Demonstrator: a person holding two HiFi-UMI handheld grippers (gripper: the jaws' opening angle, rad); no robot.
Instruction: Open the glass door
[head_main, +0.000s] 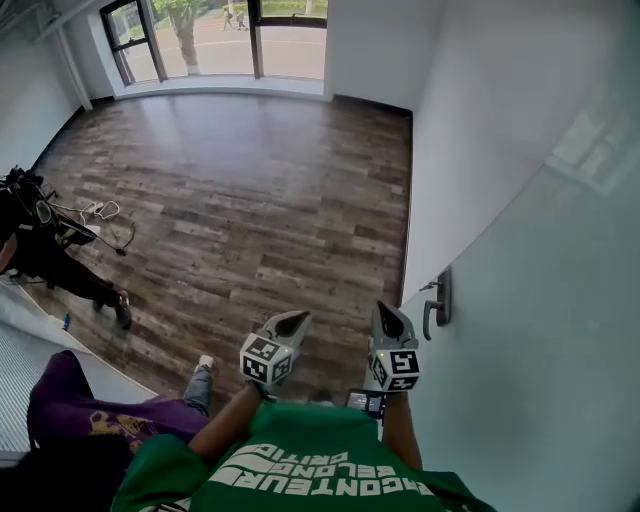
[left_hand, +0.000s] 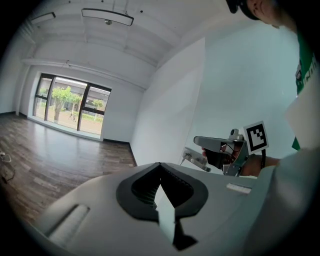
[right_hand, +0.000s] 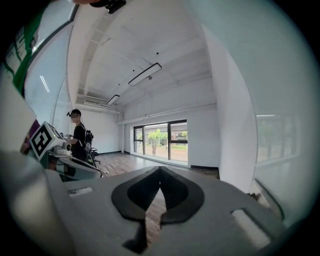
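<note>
The frosted glass door fills the right side, and its grey lever handle sits on the door's left edge. My right gripper hovers just left of the handle without touching it, jaws shut and empty. My left gripper is held further left over the floor, also shut and empty. In the left gripper view the handle shows beyond the jaws, with the right gripper beside it. The right gripper view has the glass door along its right edge and the jaws closed.
A white wall meets the door on its far side. Dark wood floor runs to large windows. A person with black equipment stands at the left, and another person in purple is close by.
</note>
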